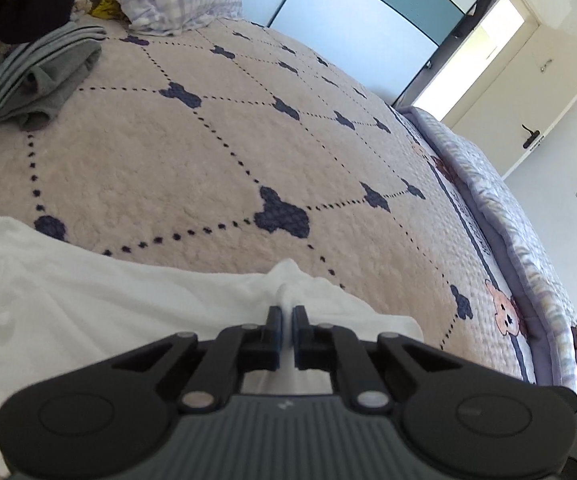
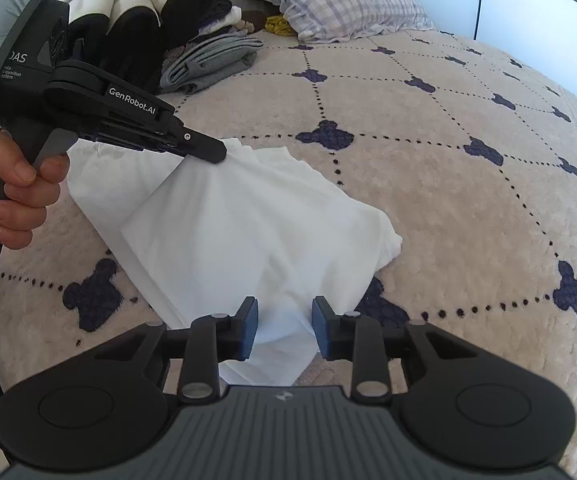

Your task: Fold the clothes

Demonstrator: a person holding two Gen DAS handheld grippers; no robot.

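Observation:
A white garment [image 2: 248, 220] lies partly folded and rumpled on the beige quilted bedspread [image 2: 448, 200]. My left gripper [image 1: 287, 312] is shut on a pinched-up edge of the white garment [image 1: 88, 300]. In the right wrist view, a hand [image 2: 16, 196] holds that left gripper [image 2: 218, 152] at the cloth's far corner, which it lifts slightly. My right gripper [image 2: 286, 320] stands open at the garment's near corner. The cloth lies between its blue pads [image 2: 250, 320], and they do not press on it.
A folded grey stack [image 2: 208, 64] sits at the back left beside a heap of dark and white clothes [image 2: 148, 12]. A checked pillow [image 2: 340, 0] lies at the bed's head. The bed's right edge [image 1: 508, 240] drops off toward a doorway [image 1: 488, 60].

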